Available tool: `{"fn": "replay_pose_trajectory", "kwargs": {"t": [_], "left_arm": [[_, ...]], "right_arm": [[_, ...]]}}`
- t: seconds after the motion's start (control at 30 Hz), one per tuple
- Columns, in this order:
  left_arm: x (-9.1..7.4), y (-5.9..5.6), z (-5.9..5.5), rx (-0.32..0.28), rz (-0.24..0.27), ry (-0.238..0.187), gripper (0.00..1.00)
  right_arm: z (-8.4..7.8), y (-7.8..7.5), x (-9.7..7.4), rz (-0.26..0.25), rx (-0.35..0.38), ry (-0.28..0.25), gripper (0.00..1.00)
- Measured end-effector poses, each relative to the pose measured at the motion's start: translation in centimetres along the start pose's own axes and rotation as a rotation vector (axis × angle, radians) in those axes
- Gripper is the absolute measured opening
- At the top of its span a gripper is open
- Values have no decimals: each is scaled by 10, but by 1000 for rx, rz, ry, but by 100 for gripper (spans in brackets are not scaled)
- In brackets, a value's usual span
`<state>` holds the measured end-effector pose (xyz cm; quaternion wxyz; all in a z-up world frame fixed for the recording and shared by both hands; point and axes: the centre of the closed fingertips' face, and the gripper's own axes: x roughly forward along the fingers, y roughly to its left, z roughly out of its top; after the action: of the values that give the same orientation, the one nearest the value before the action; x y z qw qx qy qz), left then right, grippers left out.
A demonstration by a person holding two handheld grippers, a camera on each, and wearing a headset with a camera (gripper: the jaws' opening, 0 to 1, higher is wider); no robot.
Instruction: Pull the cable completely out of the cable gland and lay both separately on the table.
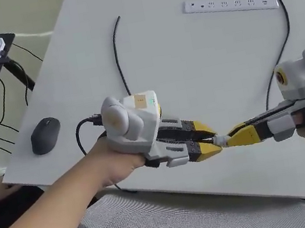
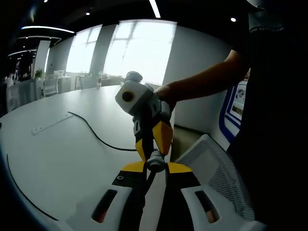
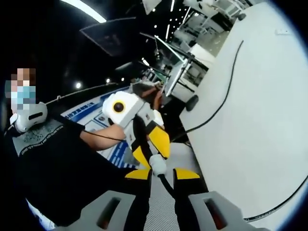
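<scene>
The pull-out seems in hand: the left gripper (image 1: 213,140) has its jaws clamped on the cable gland (image 1: 223,140), the right gripper (image 1: 232,135) has its jaws closed on the cable (image 3: 166,185) running back between them, and next they likely need drawing straight apart.

Table top (image 1: 192,71) is reading as smooth, matt white, and is throwing back soft window glare in the left gripper view. Left gripper (image 1: 213,141) and right gripper (image 1: 231,135) are showing satin light-grey plastic shells with yellow plastic jaw tips, slightly glossy. Cable gland (image 1: 222,139) is looking like pale, smooth plastic. Cable (image 3: 166,184) is wearing a black, rubbery, matt sheath. Chair (image 1: 177,222) is showing grey woven mesh. Mouse (image 1: 45,134) is appearing as matt black plastic; power strip (image 1: 230,4) as white plastic.
</scene>
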<state>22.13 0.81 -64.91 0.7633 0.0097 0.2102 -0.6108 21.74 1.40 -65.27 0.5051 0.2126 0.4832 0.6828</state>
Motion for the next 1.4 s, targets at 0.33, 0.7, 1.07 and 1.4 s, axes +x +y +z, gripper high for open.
{"fn": "replay_pose_trajectory", "kwargs": {"t": [0.33,0.7,1.07,1.4], "left_arm": [[2,4,0,-44,1,6,15],[0,5,-8,-131,-6,-9,15],[-6,8,-9,-220,17,-49,15],[-2,8,-9,-212,25,-41,15]], "right_arm": [[3,2,-2,-54,-203,-8,8],[-3,3,5,-292,-709,98,7],[1,-3,7,-540,-1032,135,8],[2,-9,3,-564,-1060,168,8]]}}
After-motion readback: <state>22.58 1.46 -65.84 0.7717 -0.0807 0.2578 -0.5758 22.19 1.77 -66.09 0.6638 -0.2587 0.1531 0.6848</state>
